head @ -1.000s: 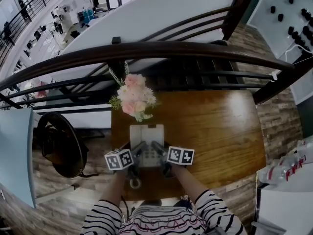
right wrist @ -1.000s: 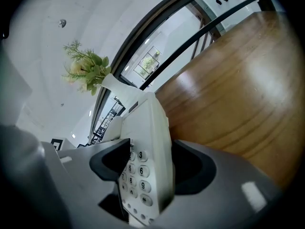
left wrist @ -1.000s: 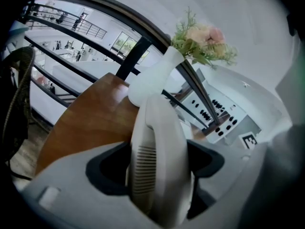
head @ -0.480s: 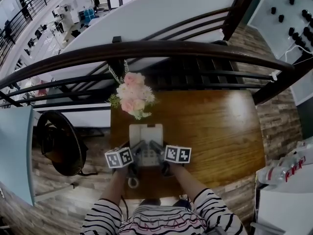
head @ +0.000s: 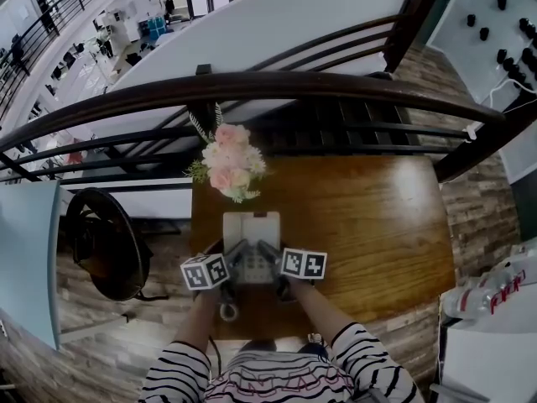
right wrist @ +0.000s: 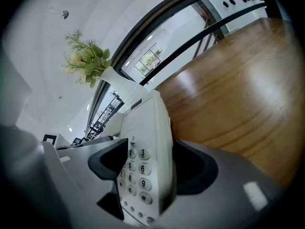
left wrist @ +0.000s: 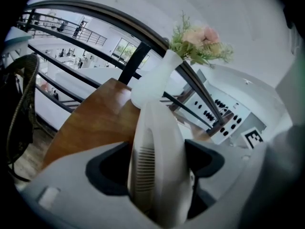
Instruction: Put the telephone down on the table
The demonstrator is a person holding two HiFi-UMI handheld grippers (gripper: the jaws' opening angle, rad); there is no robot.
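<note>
Left claw clamps the telephone by its handset; right claw, jaws just opening, loosely straddles the keypad above the counter.

Flowers on table, behind telephone

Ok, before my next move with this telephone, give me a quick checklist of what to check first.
1. Telephone over the table: ok.
2. Telephone resting on the table: cannot tell.
3. Flowers upright, beyond the telephone: ok.
4. Left gripper shut on the telephone: ok.
5. Right gripper free of it: cannot tell; its jaws have just been opening, the telephone between them.
</note>
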